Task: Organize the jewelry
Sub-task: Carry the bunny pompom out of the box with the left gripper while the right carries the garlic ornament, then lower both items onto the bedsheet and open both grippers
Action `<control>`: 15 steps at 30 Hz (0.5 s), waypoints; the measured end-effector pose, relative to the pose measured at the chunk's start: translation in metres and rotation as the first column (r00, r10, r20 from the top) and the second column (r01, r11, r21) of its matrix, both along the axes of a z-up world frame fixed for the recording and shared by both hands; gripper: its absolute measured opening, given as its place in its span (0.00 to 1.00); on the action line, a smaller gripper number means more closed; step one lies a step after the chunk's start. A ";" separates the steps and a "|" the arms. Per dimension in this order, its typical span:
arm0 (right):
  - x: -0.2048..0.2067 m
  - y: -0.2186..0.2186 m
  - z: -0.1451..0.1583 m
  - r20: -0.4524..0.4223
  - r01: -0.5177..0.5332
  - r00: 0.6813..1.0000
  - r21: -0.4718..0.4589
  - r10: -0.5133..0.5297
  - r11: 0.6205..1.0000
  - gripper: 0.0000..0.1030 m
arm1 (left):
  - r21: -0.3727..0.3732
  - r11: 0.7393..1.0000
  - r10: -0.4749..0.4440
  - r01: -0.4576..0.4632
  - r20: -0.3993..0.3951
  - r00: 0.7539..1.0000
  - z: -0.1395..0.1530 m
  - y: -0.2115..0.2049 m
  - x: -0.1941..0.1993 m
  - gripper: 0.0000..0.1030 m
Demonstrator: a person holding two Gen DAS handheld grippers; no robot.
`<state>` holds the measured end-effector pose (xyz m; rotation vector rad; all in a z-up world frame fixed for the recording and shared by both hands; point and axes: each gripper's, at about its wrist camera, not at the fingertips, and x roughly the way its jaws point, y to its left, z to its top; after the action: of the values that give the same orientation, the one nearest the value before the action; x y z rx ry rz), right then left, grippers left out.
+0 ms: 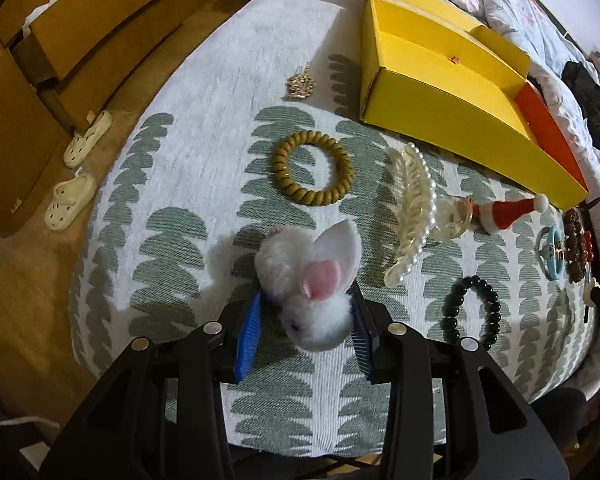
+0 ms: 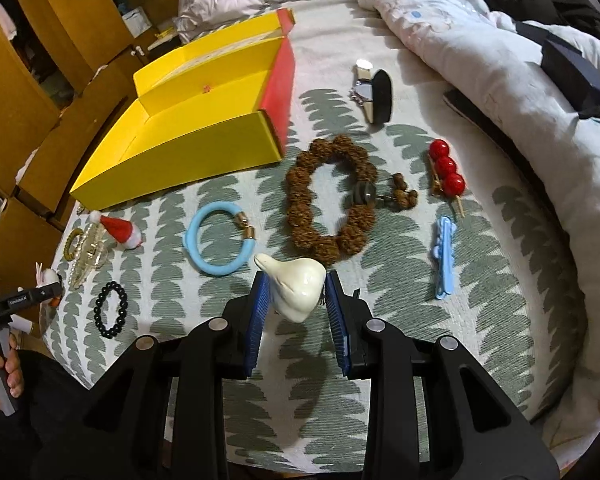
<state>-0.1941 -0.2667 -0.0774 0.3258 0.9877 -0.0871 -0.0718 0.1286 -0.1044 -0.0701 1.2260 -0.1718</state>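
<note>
The left gripper (image 1: 306, 320) has its blue pads about a fluffy white bunny hair clip (image 1: 312, 280); the right pad touches the pompom, while a gap shows at the left pad, so a firm grip cannot be confirmed. The bunny's ears point far and right, and its underside is hidden.

The right gripper (image 2: 296, 308) holds its jaws part-open on either side of a cream ceramic piece (image 2: 298, 288), whose narrow tip points far-left; whether the pads press it is hard to tell, and what it is remains unclear.

On the leaf-patterned cover (image 1: 204, 152) lie one olive spiral hair tie (image 1: 313, 168), one pearl claw clip (image 1: 410, 208), one Santa-hat clip (image 1: 512, 210), one black bead bracelet (image 1: 472, 312), and one small silvery charm (image 1: 300, 86), too small to read. The right view adds one blue hair ring (image 2: 218, 242), one brown bead string (image 2: 326, 208), three red balls on a stick (image 2: 446, 168) and one blue clip (image 2: 444, 258).

One open yellow box (image 1: 440, 120) sits at the far side, its long axis running left to right; its inside is partly hidden by the near wall.
</note>
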 end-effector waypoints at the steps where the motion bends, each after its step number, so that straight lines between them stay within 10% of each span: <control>1: 0.000 -0.002 -0.001 -0.002 0.009 1.000 -0.004 -0.009 1.000 0.29 | 0.000 1.000 -0.005 0.005 -0.001 1.000 -0.001 -0.002 0.001 0.39; 15: 0.002 -0.007 -0.010 -0.013 0.035 0.999 -0.004 -0.035 0.999 0.34 | 0.026 1.000 -0.012 0.011 0.025 1.000 -0.002 -0.008 0.000 0.50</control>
<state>-0.1917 -0.2739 -0.0871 0.3397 0.9948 -0.1226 -0.0721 0.1209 -0.1065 -0.0382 1.2039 -0.1665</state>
